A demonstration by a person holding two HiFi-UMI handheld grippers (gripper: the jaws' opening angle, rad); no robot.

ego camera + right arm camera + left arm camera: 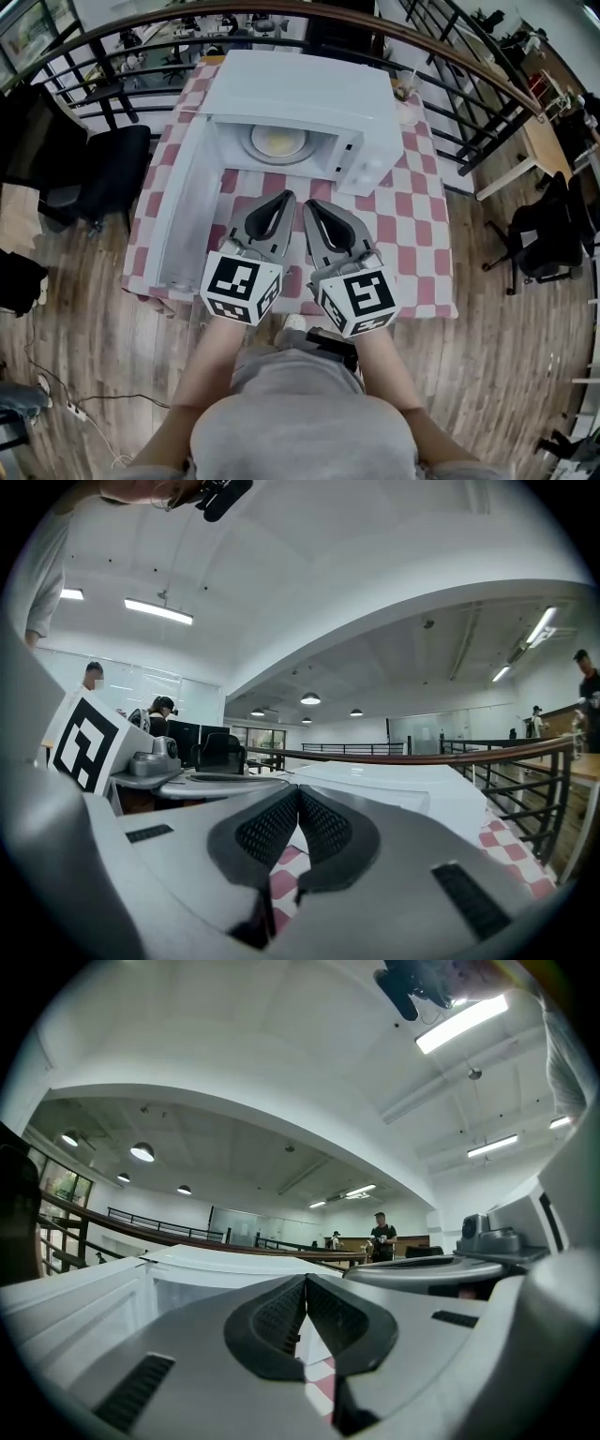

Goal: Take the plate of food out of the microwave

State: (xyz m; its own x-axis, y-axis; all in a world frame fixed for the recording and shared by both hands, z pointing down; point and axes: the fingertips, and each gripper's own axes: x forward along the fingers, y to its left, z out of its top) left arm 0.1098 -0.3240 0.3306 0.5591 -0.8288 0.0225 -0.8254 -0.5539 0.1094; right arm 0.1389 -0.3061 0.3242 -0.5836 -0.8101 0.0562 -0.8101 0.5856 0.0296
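We hold the left tongs (281, 200) and right tongs (312, 206) shut and empty, side by side over the tabletop (412, 216) in front of the microwave (300, 94). The plate (278, 142) sits inside the open cavity.

Hazards, in our judgement:
- Reaching in with shut tongs would push the plate back.
- The left tongs may strike the door (183, 216), which is swung out at the left.
- A grip on one rim may tilt the plate and spill the food.

Only the head view shows the plate. The gripper views aim higher but confirm the jaws are together.

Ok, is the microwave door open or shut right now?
Open. The door of the microwave is swung out to the left, and the plate of food shows inside.
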